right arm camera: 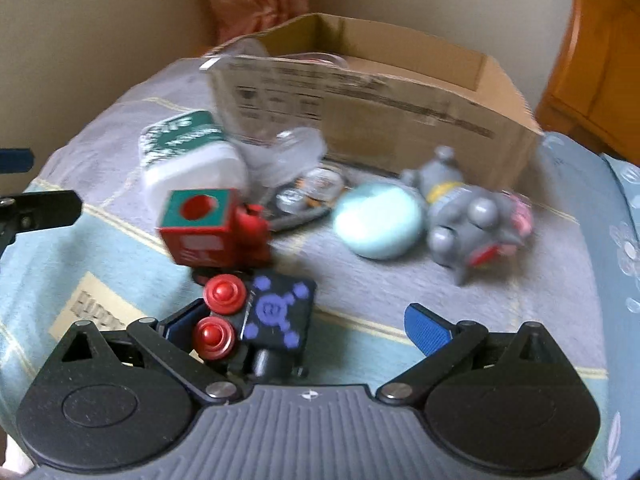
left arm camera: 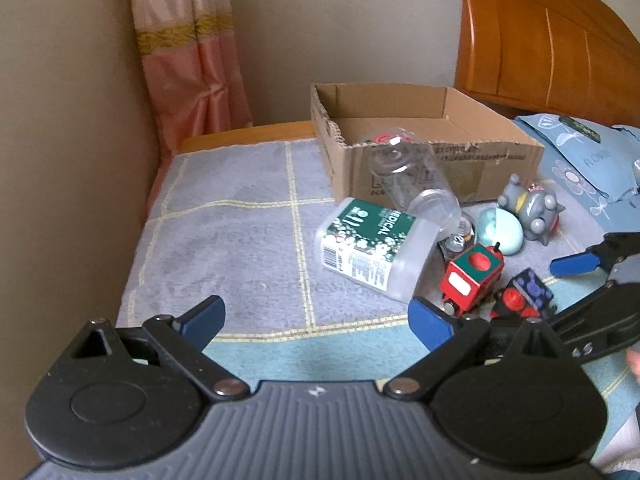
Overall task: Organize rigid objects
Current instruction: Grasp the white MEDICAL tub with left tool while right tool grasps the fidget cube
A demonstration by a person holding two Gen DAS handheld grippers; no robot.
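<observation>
On the bed cover lie a red toy train (left arm camera: pixel 472 276) (right arm camera: pixel 212 228), a black toy car with purple marks and red wheels (left arm camera: pixel 524 296) (right arm camera: pixel 276 312), a white tub with a green label (left arm camera: pixel 372 244) (right arm camera: pixel 192 160), a clear plastic jar (left arm camera: pixel 412 176), a mint egg (left arm camera: pixel 500 230) (right arm camera: pixel 378 224) and a grey cat figure (left arm camera: pixel 532 208) (right arm camera: pixel 472 220). My left gripper (left arm camera: pixel 318 322) is open over bare cover, left of the toys. My right gripper (right arm camera: pixel 306 324) is open around the black car, which sits against its left finger (right arm camera: pixel 180 322). The right wrist view is blurred.
An open cardboard box (left arm camera: pixel 440 168) (right arm camera: pixel 400 128) stands behind the toys, with the jar leaning on its front wall. A wall and pink curtain (left arm camera: pixel 192 60) lie to the left, a wooden headboard (left arm camera: pixel 552 32) at the right, a blue pillow (left arm camera: pixel 580 152) beside it.
</observation>
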